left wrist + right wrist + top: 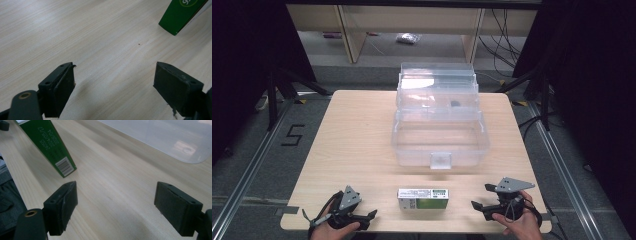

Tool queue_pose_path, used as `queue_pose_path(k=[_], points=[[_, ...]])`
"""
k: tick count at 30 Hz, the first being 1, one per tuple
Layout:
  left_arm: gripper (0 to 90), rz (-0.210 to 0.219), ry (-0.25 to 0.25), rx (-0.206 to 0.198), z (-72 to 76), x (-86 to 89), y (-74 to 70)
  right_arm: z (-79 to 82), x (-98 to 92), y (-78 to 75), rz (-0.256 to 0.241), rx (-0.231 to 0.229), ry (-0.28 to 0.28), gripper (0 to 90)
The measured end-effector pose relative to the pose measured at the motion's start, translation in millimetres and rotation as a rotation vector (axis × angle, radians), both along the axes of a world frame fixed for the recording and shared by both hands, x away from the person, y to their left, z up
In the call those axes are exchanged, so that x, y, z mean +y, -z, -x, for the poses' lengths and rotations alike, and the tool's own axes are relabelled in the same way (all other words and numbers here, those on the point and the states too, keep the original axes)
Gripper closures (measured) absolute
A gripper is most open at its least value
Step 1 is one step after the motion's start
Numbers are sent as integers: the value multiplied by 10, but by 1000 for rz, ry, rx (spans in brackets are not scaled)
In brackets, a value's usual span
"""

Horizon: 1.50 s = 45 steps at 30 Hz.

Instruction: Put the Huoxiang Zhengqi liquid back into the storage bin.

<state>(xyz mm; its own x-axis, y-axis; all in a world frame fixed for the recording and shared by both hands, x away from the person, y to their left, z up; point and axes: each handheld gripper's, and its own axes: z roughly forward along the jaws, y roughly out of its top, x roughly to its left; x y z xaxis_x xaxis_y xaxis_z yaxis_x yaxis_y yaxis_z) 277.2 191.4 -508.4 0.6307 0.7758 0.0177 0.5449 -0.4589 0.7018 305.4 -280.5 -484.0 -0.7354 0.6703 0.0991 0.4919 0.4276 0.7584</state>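
A small green and white box (422, 198) lies flat near the table's front edge, between my two grippers. Its green end (180, 13) shows at the top right of the left gripper view, and its barcoded side (49, 146) at the upper left of the right gripper view. My left gripper (371, 216) rests at the front left, open, with bare wood between its jaws (115, 82). My right gripper (478, 200) rests at the front right, also open over bare wood (115, 205). A clear plastic bin (439, 136) with its lid raised stands behind the box.
The wooden table (357, 135) has bare room on both sides of the bin. The bin's rounded corner (175, 142) lies ahead of my right gripper. Dark tripod legs (277, 85) and cables (532, 120) stand on the floor beside the table.
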Motion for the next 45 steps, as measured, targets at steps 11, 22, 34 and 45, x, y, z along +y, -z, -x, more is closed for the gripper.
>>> queue_pose_path(k=[11,22,34,45], points=[[164,-7,1,8,-9,16,5,6,98,-181,59,-29,-43,204],[164,4,-7,9,-15,13,15,-21,192,-347,104,-37,-110,211],[164,-3,-8,9,-19,12,15,-13,312,-394,147,-15,-143,212],[164,-13,-19,-2,-21,8,25,-42,489,-518,189,-29,-196,212]])
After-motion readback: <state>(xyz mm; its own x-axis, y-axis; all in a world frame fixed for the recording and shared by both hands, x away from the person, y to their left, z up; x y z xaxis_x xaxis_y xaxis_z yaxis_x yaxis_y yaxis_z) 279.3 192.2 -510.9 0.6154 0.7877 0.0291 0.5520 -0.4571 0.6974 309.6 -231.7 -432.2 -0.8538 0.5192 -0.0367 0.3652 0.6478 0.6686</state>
